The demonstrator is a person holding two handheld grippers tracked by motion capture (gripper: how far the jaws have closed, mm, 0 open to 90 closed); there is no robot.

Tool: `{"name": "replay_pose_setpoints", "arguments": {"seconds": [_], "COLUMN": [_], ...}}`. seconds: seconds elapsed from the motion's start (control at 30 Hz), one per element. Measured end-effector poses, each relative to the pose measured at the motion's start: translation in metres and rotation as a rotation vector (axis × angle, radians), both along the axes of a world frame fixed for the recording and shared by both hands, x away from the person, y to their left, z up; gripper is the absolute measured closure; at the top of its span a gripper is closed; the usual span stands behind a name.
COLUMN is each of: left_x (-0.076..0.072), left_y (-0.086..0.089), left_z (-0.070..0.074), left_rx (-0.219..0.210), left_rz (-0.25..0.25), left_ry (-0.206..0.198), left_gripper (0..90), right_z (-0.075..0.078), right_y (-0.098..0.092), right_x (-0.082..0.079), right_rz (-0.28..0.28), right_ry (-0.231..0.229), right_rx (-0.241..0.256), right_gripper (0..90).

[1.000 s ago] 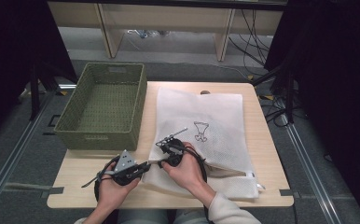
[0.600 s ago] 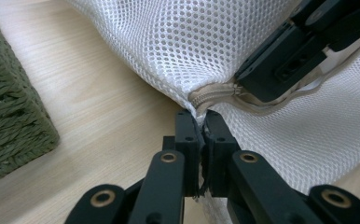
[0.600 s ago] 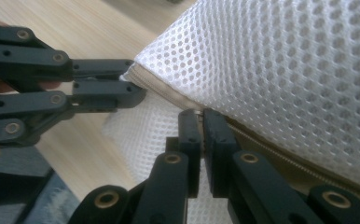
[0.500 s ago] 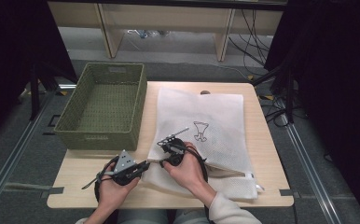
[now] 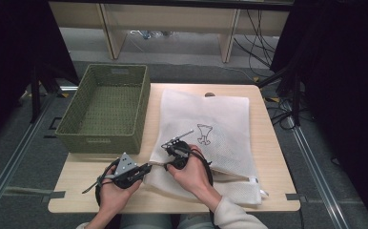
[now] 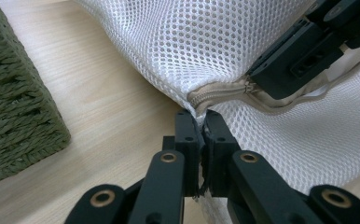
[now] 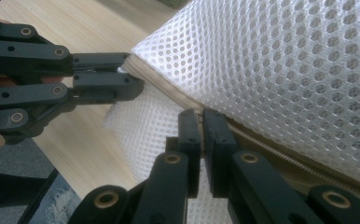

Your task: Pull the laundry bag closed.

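A white mesh laundry bag point(image 5: 210, 119) with a small printed figure lies on the wooden table point(image 5: 268, 143). My left gripper point(image 5: 148, 166) is shut on the bag's near-left corner, right at the end of the beige zipper point(image 6: 220, 95). The left gripper view shows its jaws point(image 6: 199, 122) pinching the mesh point(image 6: 192, 42). My right gripper point(image 5: 168, 160) sits just to the right of it, shut on the zipper. In the right gripper view its tips point(image 7: 201, 119) clamp the zipper point(image 7: 164, 91), with the left gripper point(image 7: 131, 77) close by on the corner. The right gripper point(image 6: 257, 84) meets the zipper pull.
A green woven basket point(image 5: 101, 138) stands on the left half of the table, close to the bag's left edge, and looks bare inside. Its wall point(image 6: 15, 107) is just left of my left gripper. The table's front edge runs close under both hands.
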State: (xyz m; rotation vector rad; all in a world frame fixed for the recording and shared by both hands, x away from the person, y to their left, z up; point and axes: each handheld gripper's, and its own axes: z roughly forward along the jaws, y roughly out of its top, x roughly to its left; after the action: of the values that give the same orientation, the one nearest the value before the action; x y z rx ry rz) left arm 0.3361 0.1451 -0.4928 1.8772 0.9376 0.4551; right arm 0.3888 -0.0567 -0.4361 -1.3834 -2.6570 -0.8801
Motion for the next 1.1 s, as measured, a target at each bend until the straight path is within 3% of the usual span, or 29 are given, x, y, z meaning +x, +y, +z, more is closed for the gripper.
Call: {"name": "replay_pose_setpoints", "arguments": {"seconds": [0.53, 0.63, 0.67, 0.83, 1.1], "left_x": [0.0003, 0.0014, 0.0016, 0.0014, 0.0012], "left_y": [0.0035, 0.0066, 0.0068, 0.0060, 0.0077], "left_z": [0.0011, 0.0022, 0.0020, 0.0016, 0.0025], "left_rx": [-0.024, -0.017, -0.021, -0.013, -0.018], "left_rz": [0.014, 0.021, 0.024, 0.021, 0.029], "left_ry": [0.012, 0.013, 0.016, 0.004, 0.009], "left_gripper": [84.8, 84.8, 84.8, 84.8, 84.8], "right_z": [0.0016, 0.0013, 0.0013, 0.0031, 0.0034], "right_y": [-0.0023, -0.0046, -0.0049, -0.0048, -0.0092], "right_x": [0.0010, 0.0027, 0.0028, 0.0024, 0.0051], "right_rz": [-0.006, -0.016, -0.019, -0.002, -0.022], "right_ry": [0.006, 0.004, 0.014, 0.003, 0.026], "right_rx": [-0.007, -0.031, -0.011, -0.024, -0.028], "right_gripper": [87.3, 87.3, 87.3, 87.3, 87.3]}}
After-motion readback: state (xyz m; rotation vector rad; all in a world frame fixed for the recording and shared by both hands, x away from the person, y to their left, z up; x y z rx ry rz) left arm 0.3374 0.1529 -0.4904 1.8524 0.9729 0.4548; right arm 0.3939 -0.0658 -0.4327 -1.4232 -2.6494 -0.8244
